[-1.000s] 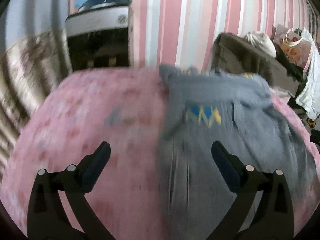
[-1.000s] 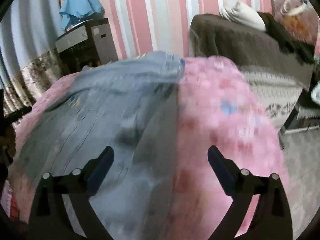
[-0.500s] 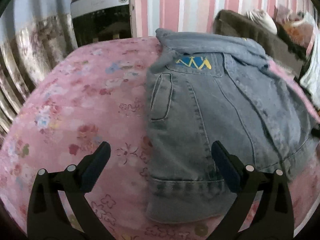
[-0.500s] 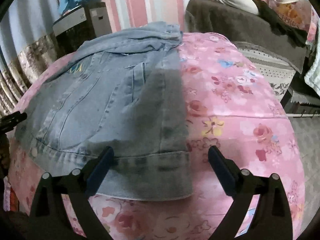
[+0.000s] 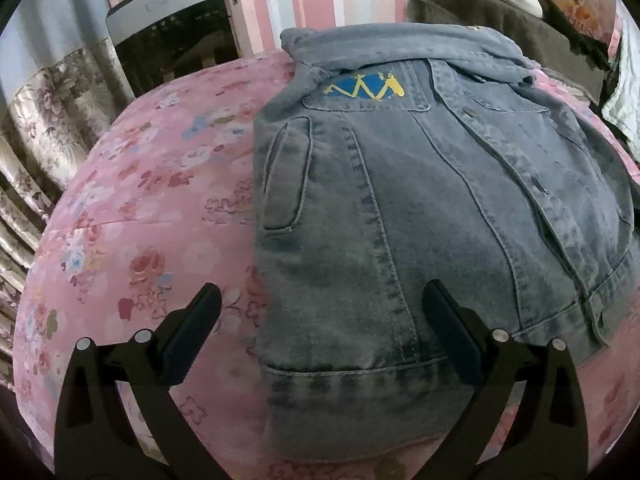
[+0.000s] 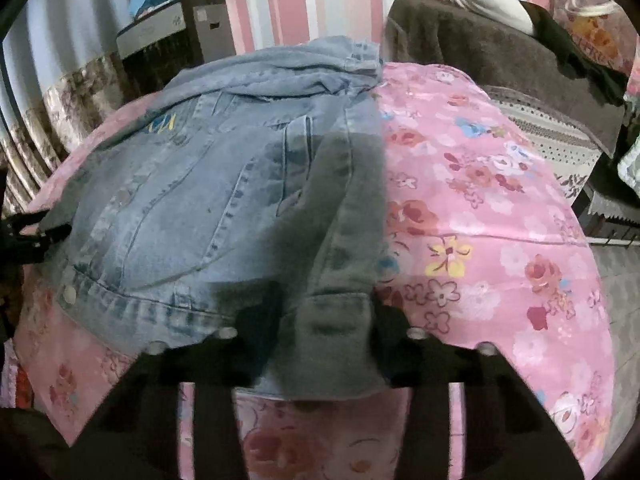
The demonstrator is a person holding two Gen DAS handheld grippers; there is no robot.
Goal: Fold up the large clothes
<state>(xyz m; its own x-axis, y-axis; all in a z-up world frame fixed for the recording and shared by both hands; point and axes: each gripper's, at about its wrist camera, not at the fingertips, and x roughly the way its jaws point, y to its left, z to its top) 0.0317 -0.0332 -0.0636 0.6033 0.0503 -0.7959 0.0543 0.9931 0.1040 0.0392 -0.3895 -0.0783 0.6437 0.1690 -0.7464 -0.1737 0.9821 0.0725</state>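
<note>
A pink floral bed [image 5: 132,216] is filling both views. A denim jacket [image 5: 400,200] is lying on it, sleeves already folded in, occupying the centre and right of the left wrist view and the centre left of the right wrist view. Compared with half a second ago, the right gripper [image 6: 324,344] is now closing on the jacket's hem at the lower centre, pinching the cloth, so a lengthwise fold seems to be starting. The left gripper [image 5: 320,336] is staying wide open, straddling the hem's lower left corner, nothing held. Behind, a dark cabinet [image 5: 172,28] and brown sofa [image 6: 480,36] are standing clear; nothing is blocking the fold.
</note>
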